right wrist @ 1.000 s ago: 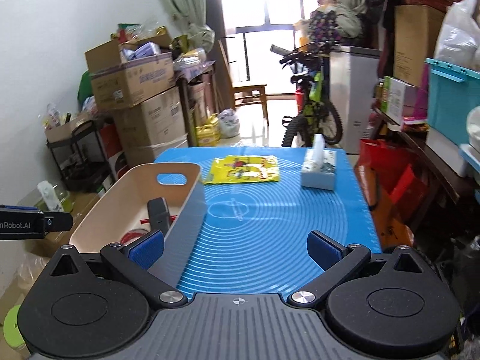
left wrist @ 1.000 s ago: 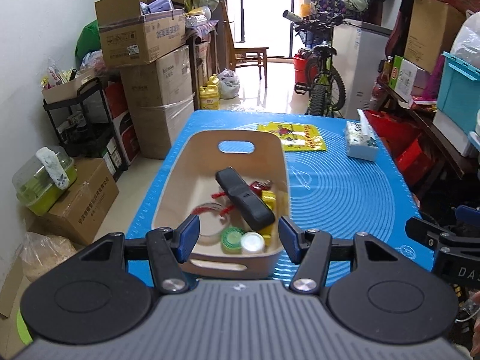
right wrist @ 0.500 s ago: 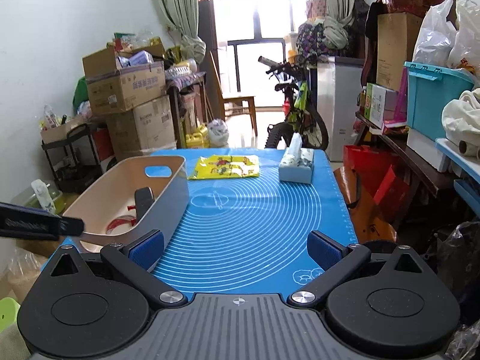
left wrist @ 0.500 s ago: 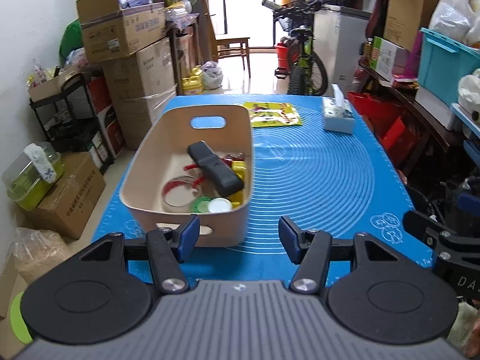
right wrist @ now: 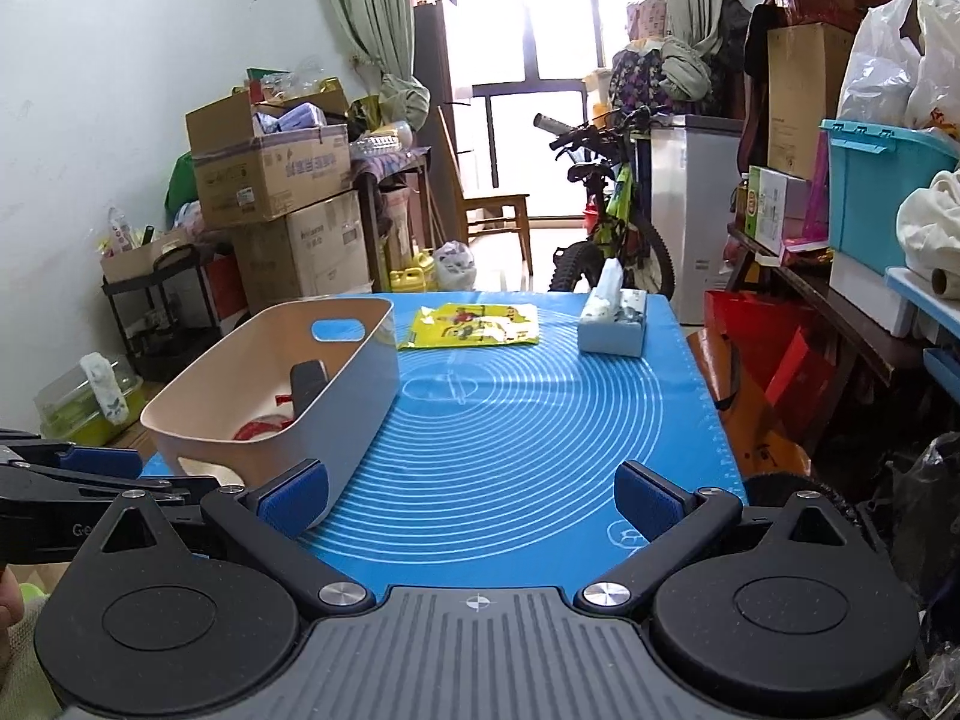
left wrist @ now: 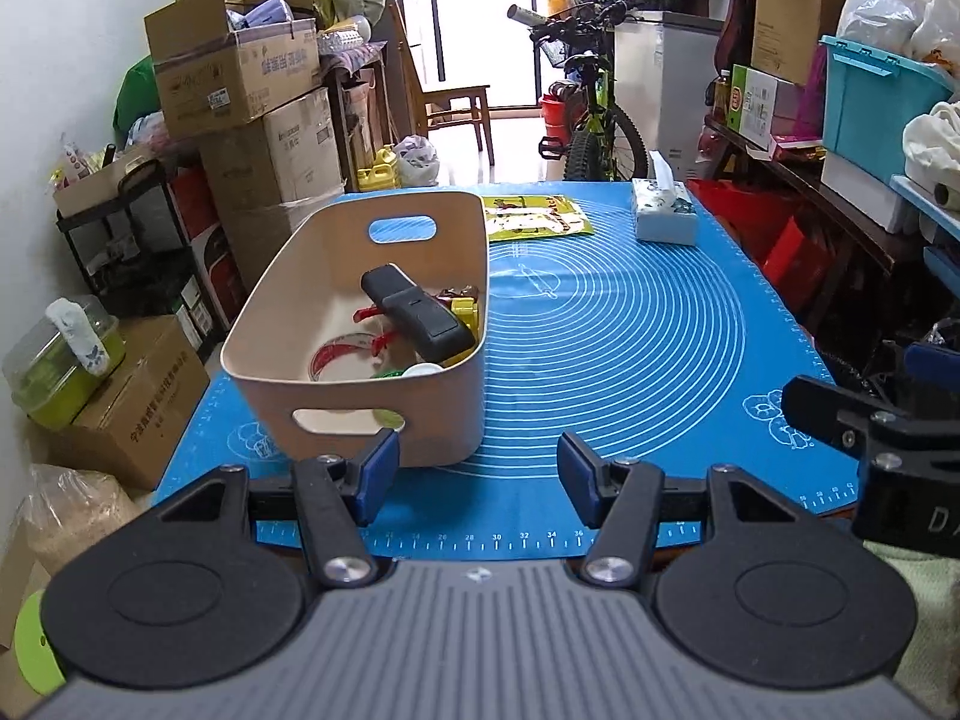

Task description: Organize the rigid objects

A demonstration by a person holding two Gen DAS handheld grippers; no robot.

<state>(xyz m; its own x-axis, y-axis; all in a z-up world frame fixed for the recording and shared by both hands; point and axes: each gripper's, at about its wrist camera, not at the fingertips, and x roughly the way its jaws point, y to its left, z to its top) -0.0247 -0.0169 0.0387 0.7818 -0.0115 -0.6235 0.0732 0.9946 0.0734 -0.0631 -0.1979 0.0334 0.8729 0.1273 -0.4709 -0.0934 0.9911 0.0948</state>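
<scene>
I see the worktop (left wrist: 630, 348) under a blue mat with white rings, filling the middle of both views. On its left half stands the beige bin (left wrist: 360, 384), with a handle slot in its near wall and another in its far wall. The rigid objects are inside it: a black case (left wrist: 417, 315) lies tilted across the pile, its far end raised; beneath it I make out a clear tape roll with red print (left wrist: 339, 354), a yellow block (left wrist: 465, 309) against the right wall, and a white cap (left wrist: 423, 369) by the near wall. At the far right of the mat sits a tissue box (left wrist: 666, 213), and a flat yellow packet (left wrist: 534, 216) lies just right of the bin's far corner.

My left hand-held gripper (left wrist: 477, 471) hangs at the near edge, jaws moderately apart and holding nothing. My right hand-held gripper (right wrist: 471, 498) stands wide, also holding nothing, over bare mat right of the bin.
</scene>
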